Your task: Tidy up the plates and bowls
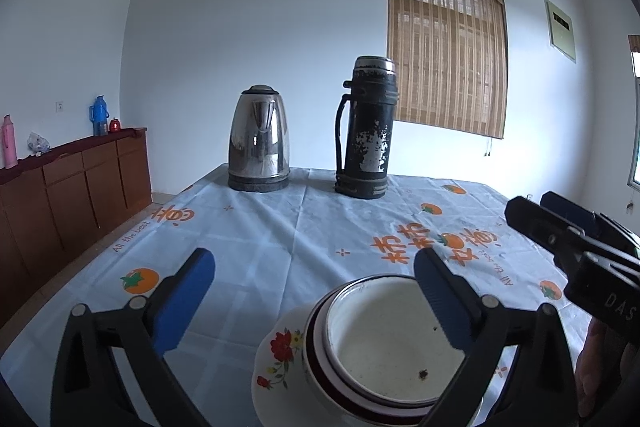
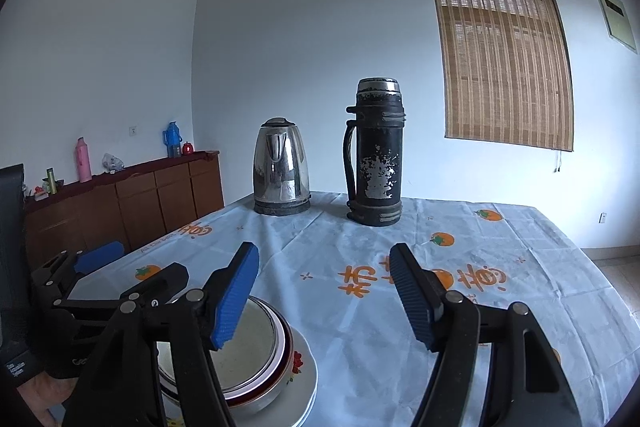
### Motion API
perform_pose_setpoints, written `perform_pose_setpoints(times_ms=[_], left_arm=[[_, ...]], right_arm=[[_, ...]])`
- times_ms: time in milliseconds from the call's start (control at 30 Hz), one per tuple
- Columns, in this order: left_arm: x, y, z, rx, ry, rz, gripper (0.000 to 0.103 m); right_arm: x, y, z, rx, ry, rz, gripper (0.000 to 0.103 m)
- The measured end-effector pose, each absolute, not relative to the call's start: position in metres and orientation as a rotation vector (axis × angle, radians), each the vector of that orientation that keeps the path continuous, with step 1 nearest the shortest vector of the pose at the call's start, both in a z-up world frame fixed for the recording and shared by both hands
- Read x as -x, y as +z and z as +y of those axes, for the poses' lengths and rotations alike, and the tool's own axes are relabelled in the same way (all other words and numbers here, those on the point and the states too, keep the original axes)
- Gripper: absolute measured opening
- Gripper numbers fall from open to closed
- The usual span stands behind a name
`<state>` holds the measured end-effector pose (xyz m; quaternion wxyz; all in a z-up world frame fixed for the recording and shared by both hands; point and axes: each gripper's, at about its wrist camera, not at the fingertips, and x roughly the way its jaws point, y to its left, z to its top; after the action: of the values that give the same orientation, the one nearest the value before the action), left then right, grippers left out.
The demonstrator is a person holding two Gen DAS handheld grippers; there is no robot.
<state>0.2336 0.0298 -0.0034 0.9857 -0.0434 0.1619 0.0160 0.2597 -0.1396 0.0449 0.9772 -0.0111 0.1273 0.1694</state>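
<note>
One white enamel bowl (image 1: 384,343) sits nested in one dark-rimmed bowl (image 1: 316,359) on one white flower-printed plate (image 1: 276,351), at the near edge of the pale blue tablecloth (image 1: 280,235). Both the left gripper (image 1: 316,291) and the right gripper (image 2: 324,291) hover above, released, grasping nothing. One steel kettle (image 1: 259,139) and one black flask (image 1: 366,131) stand behind.

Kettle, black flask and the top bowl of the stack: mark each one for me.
Kettle (image 1: 259,137), left wrist view, on its shiny steel body.
Black flask (image 2: 378,163), right wrist view, on the worn patch of its body.
Top bowl (image 1: 384,339), left wrist view, on its white inside.
</note>
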Motion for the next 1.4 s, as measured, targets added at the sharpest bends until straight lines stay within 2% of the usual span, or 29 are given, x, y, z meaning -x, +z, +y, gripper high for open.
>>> perform_pose_setpoints(times_ms=[1400], left_arm=[[-0.2335, -0.0060, 0.0299, 0.079, 0.040, 0.326, 0.102]], right_arm=[[-0.2627, 0.0404, -0.1490, -0.014, 0.333, 0.274, 0.070]])
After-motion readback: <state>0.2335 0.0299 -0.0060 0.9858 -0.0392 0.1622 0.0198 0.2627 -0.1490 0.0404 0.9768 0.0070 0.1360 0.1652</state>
